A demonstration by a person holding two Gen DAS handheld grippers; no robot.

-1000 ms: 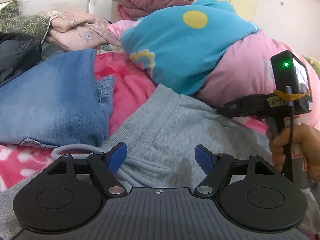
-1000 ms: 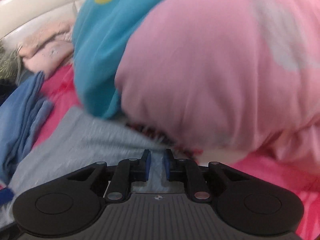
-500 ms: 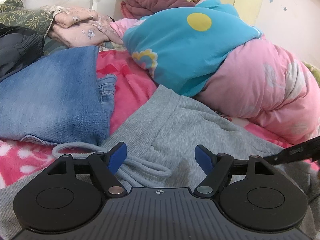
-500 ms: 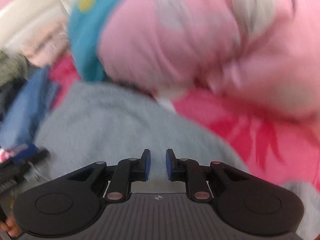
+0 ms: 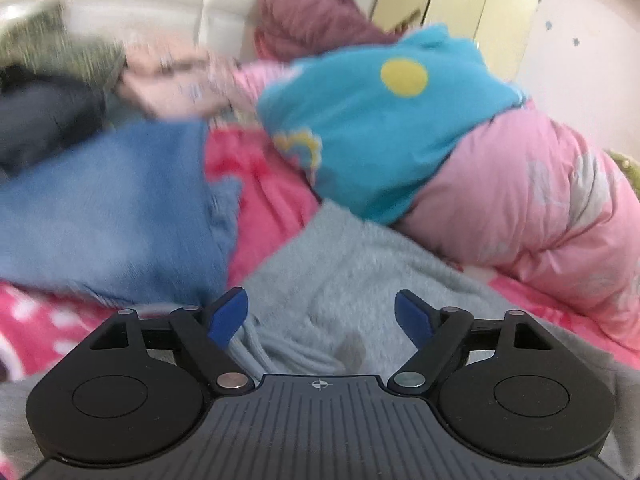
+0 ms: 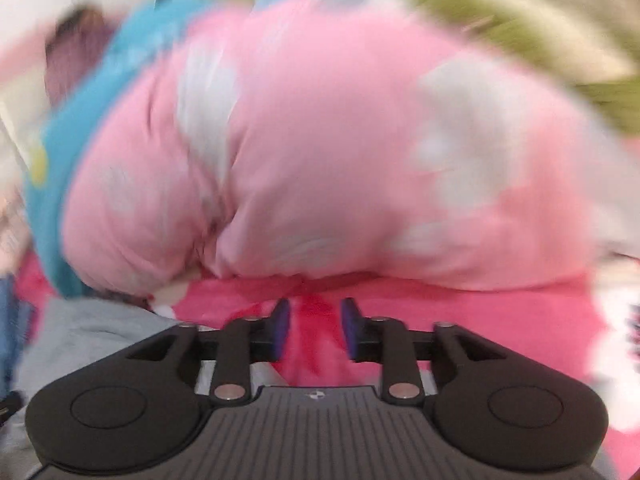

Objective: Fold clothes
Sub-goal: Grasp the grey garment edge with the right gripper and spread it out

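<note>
Grey sweatpants (image 5: 360, 264) lie spread on the pink bedsheet, their drawstring (image 5: 256, 344) bunched by the left finger. My left gripper (image 5: 321, 316) hovers just over the waistband, open, nothing between its blue fingertips (image 5: 228, 314). In the right wrist view, an edge of the grey sweatpants (image 6: 92, 332) shows at the lower left. My right gripper (image 6: 317, 328) is off to their right above the red-pink sheet (image 6: 460, 320), open with a moderate gap that holds nothing. Both views are motion-blurred.
Folded blue jeans (image 5: 108, 216) lie left of the sweatpants. A bulky pink and blue quilt (image 5: 500, 184) rises close behind, filling the right wrist view (image 6: 320, 152). More clothes (image 5: 176, 80) and a maroon garment (image 5: 316, 20) pile up against the headboard.
The right gripper swung rightward off the grey sweatpants to over the pink sheet, and its jaws widened from nearly shut. It left the left wrist view. The left gripper shifted slightly and stayed open.
</note>
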